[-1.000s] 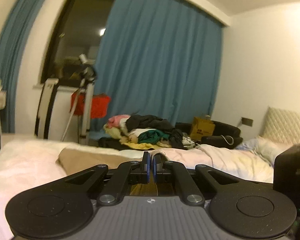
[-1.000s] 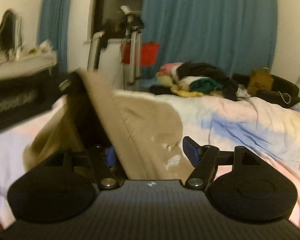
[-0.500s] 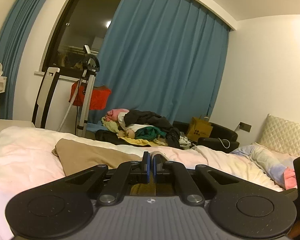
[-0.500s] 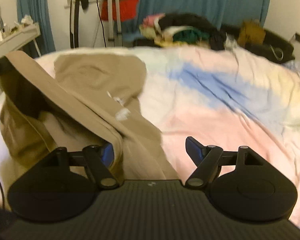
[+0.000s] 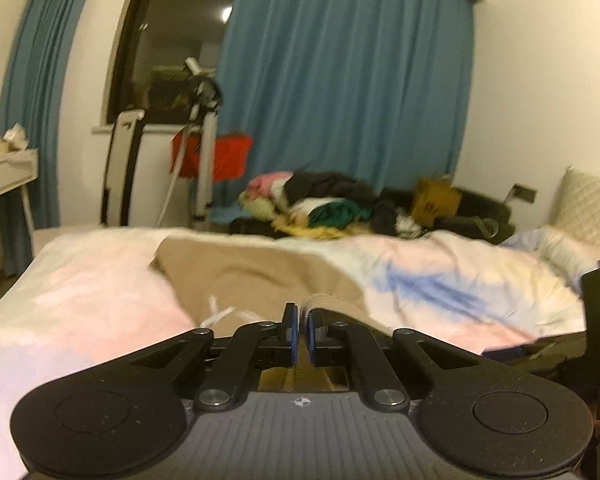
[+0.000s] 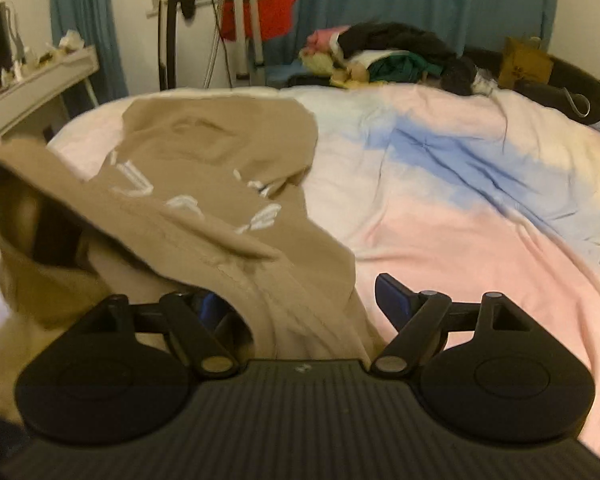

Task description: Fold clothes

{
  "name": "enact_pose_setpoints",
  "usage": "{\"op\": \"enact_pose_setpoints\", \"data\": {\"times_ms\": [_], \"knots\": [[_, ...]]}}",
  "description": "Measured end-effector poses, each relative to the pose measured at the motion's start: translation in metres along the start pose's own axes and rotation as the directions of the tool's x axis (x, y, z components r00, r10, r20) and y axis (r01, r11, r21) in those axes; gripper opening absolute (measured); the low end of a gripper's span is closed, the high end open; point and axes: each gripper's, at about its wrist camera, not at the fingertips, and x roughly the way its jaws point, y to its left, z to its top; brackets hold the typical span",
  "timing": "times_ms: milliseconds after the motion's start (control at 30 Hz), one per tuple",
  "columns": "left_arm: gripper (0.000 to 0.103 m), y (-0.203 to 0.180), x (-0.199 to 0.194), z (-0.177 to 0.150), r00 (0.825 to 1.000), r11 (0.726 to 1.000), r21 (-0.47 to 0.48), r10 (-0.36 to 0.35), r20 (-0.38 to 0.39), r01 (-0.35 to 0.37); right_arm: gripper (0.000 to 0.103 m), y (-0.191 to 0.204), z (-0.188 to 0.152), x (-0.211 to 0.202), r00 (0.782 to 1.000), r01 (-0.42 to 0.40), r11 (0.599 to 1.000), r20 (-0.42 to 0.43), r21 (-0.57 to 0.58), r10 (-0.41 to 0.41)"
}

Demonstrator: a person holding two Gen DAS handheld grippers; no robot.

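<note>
A tan sweatshirt (image 6: 220,152) with white lettering lies crumpled on the left half of the bed (image 6: 460,216). In the left wrist view the sweatshirt (image 5: 252,272) stretches away across the quilt, and my left gripper (image 5: 300,322) is shut on its ribbed edge, which sticks up between the blue pads. My right gripper (image 6: 300,300) is open. A raised fold of the tan cloth drapes over its left finger (image 6: 210,304) and fills part of the gap. The right finger (image 6: 392,296) is bare, above pink quilt.
A pile of mixed clothes (image 6: 380,56) lies beyond the bed's far edge. A tripod with a red bag (image 5: 216,156) stands by the window and blue curtain. A white shelf (image 6: 40,80) is at the left. Pillows (image 5: 588,208) lie at the right.
The tan sweatshirt has come down from in front of the right camera and now lies lower on the bed. Both views have dipped toward the quilt. The right jaws stay apart, the left stay shut.
</note>
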Motion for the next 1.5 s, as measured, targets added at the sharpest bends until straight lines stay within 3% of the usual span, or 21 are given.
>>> {"op": "enact_pose_setpoints", "data": {"times_ms": [133,300,400,500,600,733,800,867,933,1000,1100,1167,1233,1333,1367,1433,1500], "knots": [[0.023,-0.004,0.019,-0.008,0.997,0.999,0.029,0.023,-0.075,-0.021,0.079,-0.025,0.001,-0.008,0.994,-0.004,0.99,0.109,0.141,-0.011],[0.04,-0.03,0.04,-0.022,0.991,0.985,0.168,0.052,-0.127,-0.03,0.079,-0.05,0.008,-0.018,0.983,-0.048,0.964,0.182,0.26,0.0],[0.041,-0.045,0.047,-0.034,0.985,0.967,0.252,0.065,-0.163,-0.022,0.079,-0.058,0.009,-0.015,0.98,-0.07,0.954,0.196,0.291,0.012],[0.05,-0.06,0.048,-0.043,0.985,0.942,0.334,0.052,-0.164,0.006,0.079,-0.064,0.009,-0.011,0.98,-0.095,0.941,0.196,0.323,0.032],[0.053,-0.072,0.05,-0.053,0.982,0.914,0.405,0.071,-0.174,0.006,0.079,-0.069,0.011,-0.012,0.976,-0.115,0.932,0.212,0.344,0.042],[0.058,-0.081,0.058,-0.068,0.96,0.869,0.488,0.198,-0.196,-0.08,0.079,-0.074,0.012,-0.018,0.97,-0.11,0.929,0.24,0.353,0.024],[0.061,-0.073,0.056,-0.064,0.949,0.872,0.459,0.27,-0.163,-0.169,0.079,-0.076,0.012,-0.019,0.969,-0.101,0.931,0.245,0.352,0.012],[0.071,-0.064,0.053,-0.058,0.93,0.869,0.419,0.343,-0.13,-0.262,0.079,-0.076,0.011,-0.019,0.969,-0.091,0.934,0.247,0.346,0.003],[0.082,-0.055,0.051,-0.056,0.904,0.871,0.382,0.395,-0.167,-0.31,0.079,-0.076,0.01,-0.019,0.968,-0.065,0.943,0.252,0.327,-0.021],[0.084,-0.045,0.05,-0.054,0.873,0.868,0.347,0.441,-0.211,-0.355,0.08,-0.079,0.008,-0.028,0.95,-0.065,0.937,0.31,0.344,-0.048],[0.086,-0.046,0.042,-0.051,0.879,0.872,0.331,0.437,-0.192,-0.361,0.079,-0.076,0.01,-0.045,0.905,-0.056,0.946,0.417,0.32,-0.088],[0.087,-0.048,0.038,-0.05,0.872,0.858,0.333,0.461,-0.166,-0.391,0.079,-0.072,0.011,-0.046,0.9,-0.012,0.955,0.419,0.295,-0.118],[0.088,-0.043,0.034,-0.046,0.866,0.857,0.296,0.477,-0.147,-0.422,0.079,-0.072,0.01,-0.038,0.918,0.029,0.962,0.374,0.271,-0.133],[0.089,-0.025,0.024,-0.029,0.857,0.86,0.157,0.504,-0.108,-0.486,0.079,-0.076,0.009,-0.015,0.969,0.051,0.968,0.22,0.246,-0.107],[0.09,-0.024,0.015,-0.015,0.861,0.861,0.124,0.504,-0.071,-0.494,0.079,-0.076,0.007,-0.01,0.978,0.05,0.97,0.187,0.24,-0.097],[0.093,-0.023,-0.006,0.016,0.865,0.863,0.061,0.501,0.012,-0.501,0.08,-0.073,0.007,-0.01,0.98,0.049,0.972,0.174,0.232,-0.091],[0.093,-0.023,-0.027,0.047,0.861,0.865,-0.002,0.5,0.094,-0.502,0.081,-0.067,0.023,-0.029,0.964,0.051,0.974,0.246,0.221,-0.106]]}}
